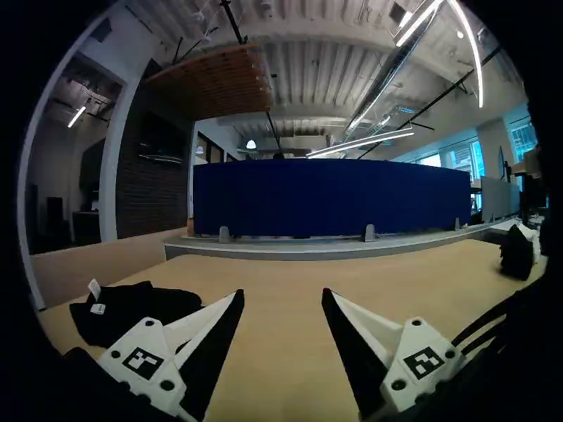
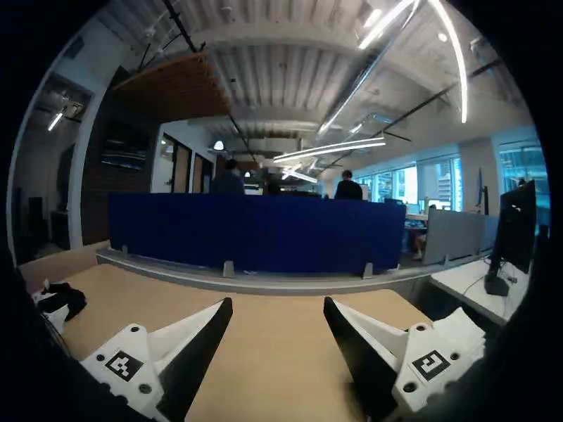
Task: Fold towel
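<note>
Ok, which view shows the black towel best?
Left gripper view: the black towel lies close on the table, white tags visible. In the right gripper view a small dark heap far left is probably it.

My left gripper (image 1: 282,292) points forward and is held level, its fingers (image 1: 211,330) spread wide with nothing between them. My right gripper (image 2: 278,301) likewise: level, tips well apart, gripping nothing.

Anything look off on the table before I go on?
The black towel lies bunched in a heap near an edge of the table, white tags showing, not spread flat. The left gripper and right gripper are open and hold nothing. Nothing looks spilled or broken.
</note>
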